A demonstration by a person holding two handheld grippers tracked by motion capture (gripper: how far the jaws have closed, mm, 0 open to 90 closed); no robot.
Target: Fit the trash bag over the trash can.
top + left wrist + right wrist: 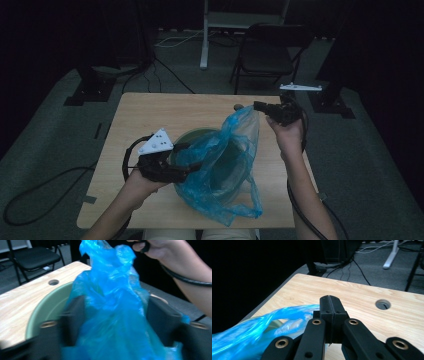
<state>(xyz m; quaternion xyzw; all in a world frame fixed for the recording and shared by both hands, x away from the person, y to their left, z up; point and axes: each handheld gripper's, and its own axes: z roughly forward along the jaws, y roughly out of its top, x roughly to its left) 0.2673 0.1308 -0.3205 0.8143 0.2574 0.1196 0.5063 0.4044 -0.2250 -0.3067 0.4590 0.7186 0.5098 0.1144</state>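
A thin blue plastic bag (220,165) is draped in and over a pale green bowl (192,135) in the middle of the wooden table (150,115). My left gripper (187,160) is at the bag's left side by the bowl's rim. In the left gripper view, bunched bag film (112,302) fills the gap between its jaws, which still stand wide apart, with the bowl (47,312) behind. My right gripper (257,106) holds the bag's top corner up at the far right. Its jaws (329,300) are closed together where the bag's edge (294,310) reaches them.
A cable hole (383,304) is in the tabletop near the far edge. A folding chair (267,50) and a white stand leg (204,45) are on the floor beyond the table, with cables around. The table's left half is bare wood.
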